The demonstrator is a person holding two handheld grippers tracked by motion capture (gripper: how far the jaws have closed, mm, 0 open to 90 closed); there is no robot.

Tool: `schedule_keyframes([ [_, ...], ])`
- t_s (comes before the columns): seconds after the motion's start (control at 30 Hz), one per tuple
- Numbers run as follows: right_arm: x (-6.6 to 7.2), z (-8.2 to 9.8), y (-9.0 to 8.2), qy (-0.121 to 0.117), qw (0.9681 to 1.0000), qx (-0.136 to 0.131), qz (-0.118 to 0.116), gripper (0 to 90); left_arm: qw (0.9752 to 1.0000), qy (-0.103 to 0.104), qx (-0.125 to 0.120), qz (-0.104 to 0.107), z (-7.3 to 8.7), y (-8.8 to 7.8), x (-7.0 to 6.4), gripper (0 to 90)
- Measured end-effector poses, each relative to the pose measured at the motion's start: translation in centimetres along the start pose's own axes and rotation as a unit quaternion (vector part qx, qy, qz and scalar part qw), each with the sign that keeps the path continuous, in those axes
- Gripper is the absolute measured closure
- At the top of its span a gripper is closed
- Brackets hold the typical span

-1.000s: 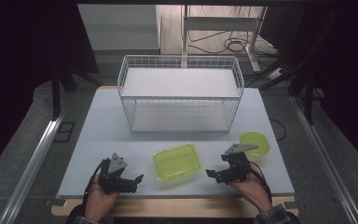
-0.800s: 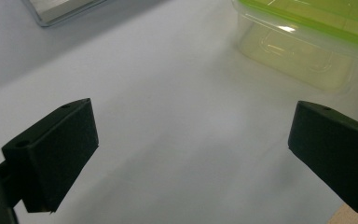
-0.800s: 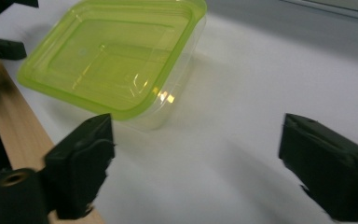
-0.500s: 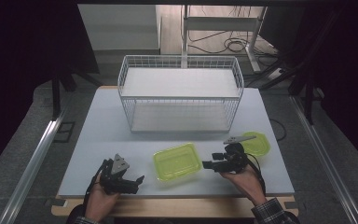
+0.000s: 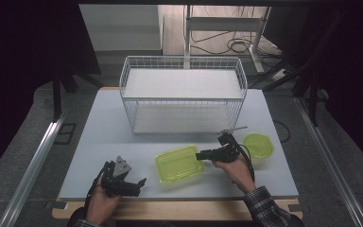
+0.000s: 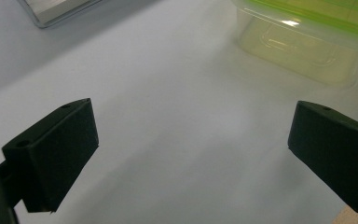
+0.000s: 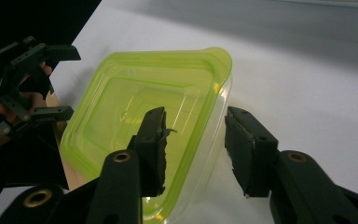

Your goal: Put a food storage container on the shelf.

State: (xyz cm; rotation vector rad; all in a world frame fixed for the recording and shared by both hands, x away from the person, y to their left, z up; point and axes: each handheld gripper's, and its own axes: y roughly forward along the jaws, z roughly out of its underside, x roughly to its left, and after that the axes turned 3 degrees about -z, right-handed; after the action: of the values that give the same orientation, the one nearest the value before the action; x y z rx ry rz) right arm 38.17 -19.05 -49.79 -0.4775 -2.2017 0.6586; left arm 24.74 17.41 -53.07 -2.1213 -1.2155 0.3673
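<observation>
at the left of the bench (image 5: 99,127), near its front edge, the left gripper (image 5: 133,185) rests in the person's hand with its fingers (image 6: 51,154) spread wide over bare white surface, holding nothing; in its own view the clear wall of the box sits just ahead at upper right. next along, at the middle front of the bench and in front of the white wire basket (image 5: 182,94), lies the square plastic box (image 5: 179,163) with its yellow-green lid on. it looks light, thin-walled and a little springy, and its smooth plastic is likely slippery, so a hard squeeze could bow the wall or let it skid across the bench. the right gripper (image 5: 203,155) comes at the box's right edge, and its fingers (image 7: 151,149) have just been closing, with the lid's rim and the box's wall between them: one finger stands over the lid, the other outside the wall, and a gap remains, so they are not yet pinching. the rim under the lid's lip looks the stiffest place to take hold. farther right a small round container (image 5: 258,145) with a similar lid stands just beyond the right hand.
</observation>
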Motion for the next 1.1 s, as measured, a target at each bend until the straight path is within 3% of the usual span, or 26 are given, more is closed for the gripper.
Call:
schedule_keyframes([
  [0.37,-0.8,-0.5,1.6,0.053,0.9981,0.025,-0.019,72.2,1.0,0.007,0.004,-0.001,0.0,0.0,-0.1,1.2],
  [0.47,-1.1,-0.6,1.6,0.076,0.996,0.023,-0.041,77.9,1.0,0.007,0.004,-0.002,0.0,0.1,-0.1,1.1],
  [0.57,-1.0,-0.6,1.6,0.078,0.9953,0.023,-0.053,79.7,1.0,0.007,0.005,-0.003,0.0,0.0,-0.1,1.1],
  [0.77,-0.5,-0.8,1.2,0.068,0.9965,0.019,-0.044,80.0,1.0,0.007,0.004,-0.004,-0.1,0.0,-0.1,1.1],
  [1.1,0.2,-1.7,-1.3,0.062,0.9963,-0.021,-0.056,79.9,1.0,0.007,0.003,-0.005,-0.1,0.0,-0.1,1.1],
])
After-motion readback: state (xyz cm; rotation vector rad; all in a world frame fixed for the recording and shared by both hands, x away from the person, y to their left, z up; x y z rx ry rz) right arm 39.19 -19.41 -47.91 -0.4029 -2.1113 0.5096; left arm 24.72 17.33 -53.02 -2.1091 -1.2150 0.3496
